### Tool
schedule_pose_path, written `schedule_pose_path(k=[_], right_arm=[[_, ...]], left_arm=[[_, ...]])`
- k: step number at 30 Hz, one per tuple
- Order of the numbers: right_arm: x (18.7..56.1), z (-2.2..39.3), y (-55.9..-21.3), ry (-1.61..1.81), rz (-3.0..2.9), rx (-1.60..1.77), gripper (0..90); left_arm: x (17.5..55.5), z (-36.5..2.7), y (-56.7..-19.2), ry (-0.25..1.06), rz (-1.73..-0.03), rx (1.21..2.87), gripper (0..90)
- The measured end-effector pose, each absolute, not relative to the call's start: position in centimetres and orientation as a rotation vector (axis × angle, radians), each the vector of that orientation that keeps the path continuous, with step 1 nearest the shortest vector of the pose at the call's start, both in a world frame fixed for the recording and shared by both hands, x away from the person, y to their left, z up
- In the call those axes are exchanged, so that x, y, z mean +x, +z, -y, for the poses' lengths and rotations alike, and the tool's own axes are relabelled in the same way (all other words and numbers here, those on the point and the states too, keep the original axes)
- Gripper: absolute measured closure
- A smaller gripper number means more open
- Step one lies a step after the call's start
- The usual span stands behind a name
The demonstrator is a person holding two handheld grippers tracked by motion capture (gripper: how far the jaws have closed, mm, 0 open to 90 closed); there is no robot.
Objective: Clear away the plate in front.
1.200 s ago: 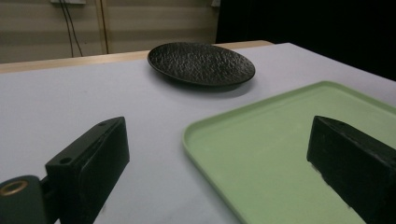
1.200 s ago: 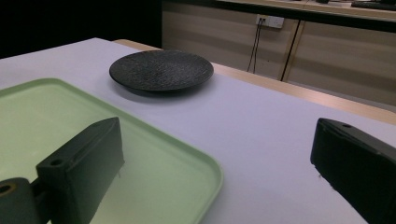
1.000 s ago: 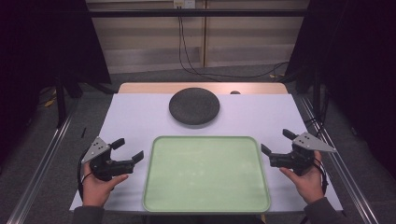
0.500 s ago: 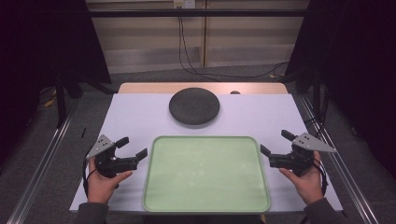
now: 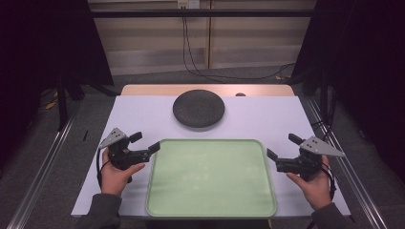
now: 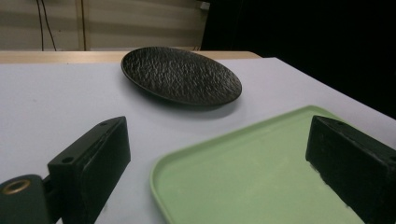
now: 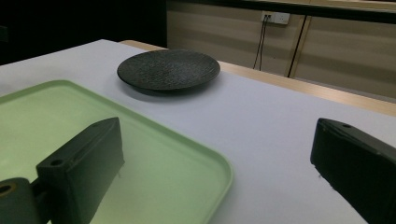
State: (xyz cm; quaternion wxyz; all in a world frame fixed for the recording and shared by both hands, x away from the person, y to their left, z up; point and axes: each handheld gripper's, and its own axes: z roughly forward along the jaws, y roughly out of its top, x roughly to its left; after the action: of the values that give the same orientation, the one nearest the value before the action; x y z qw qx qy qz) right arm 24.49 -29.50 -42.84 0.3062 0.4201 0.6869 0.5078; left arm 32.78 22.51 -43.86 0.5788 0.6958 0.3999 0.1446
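Item: pale green rectangular plastic tray (image 5: pixel 211 177), flat on the white bench (image 5: pixel 143 114) at its near edge. Judged light, stiff, slick; best gripped at the raised side rims. Left tongs (image 5: pixel 144 146) spread at its left rim; right tongs (image 5: pixel 282 146) spread, just beside its right rim. Beyond: round black textured plate (image 5: pixel 198 108).

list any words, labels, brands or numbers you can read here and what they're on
None: no readable text stands on anything in these pictures.
Green tray: plain, no print or mark.
Black plate: only a rough texture, no lettering.
Left gripper and right gripper: no label or number to be made out on their jaws or grey plates.
Wall socket: too small and blurred to tell if it bears any marking.
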Motion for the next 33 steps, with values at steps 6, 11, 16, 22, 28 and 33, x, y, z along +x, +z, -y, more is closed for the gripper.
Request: schedule_pose_path(k=[6,11,16,22,28,33], right_arm=[[24.4,29.5,-42.9,1.341,-1.821,1.099,2.5],[24.2,29.4,-42.8,1.344,-1.819,1.091,2.5],[24.1,29.5,-42.9,1.342,-1.832,1.09,2.5],[24.0,29.5,-42.9,1.338,-1.828,1.087,2.9],[23.9,29.4,-42.9,1.339,-1.835,1.086,3.0],[23.8,29.5,-42.9,1.344,-1.837,1.082,3.3]], left_arm=[[34.5,-21.9,-43.4,0.33,-0.939,1.621,7.0],[35.6,-21.5,-43.5,0.33,-0.943,1.643,7.1],[37.0,-20.6,-43.6,0.308,-0.966,1.629,7.2],[38.4,-19.5,-43.6,0.283,-0.998,1.612,7.4],[39.6,-18.1,-43.4,0.282,-0.985,1.62,7.4],[40.9,-17.5,-44.1,0.291,-1.033,1.614,8.2]])
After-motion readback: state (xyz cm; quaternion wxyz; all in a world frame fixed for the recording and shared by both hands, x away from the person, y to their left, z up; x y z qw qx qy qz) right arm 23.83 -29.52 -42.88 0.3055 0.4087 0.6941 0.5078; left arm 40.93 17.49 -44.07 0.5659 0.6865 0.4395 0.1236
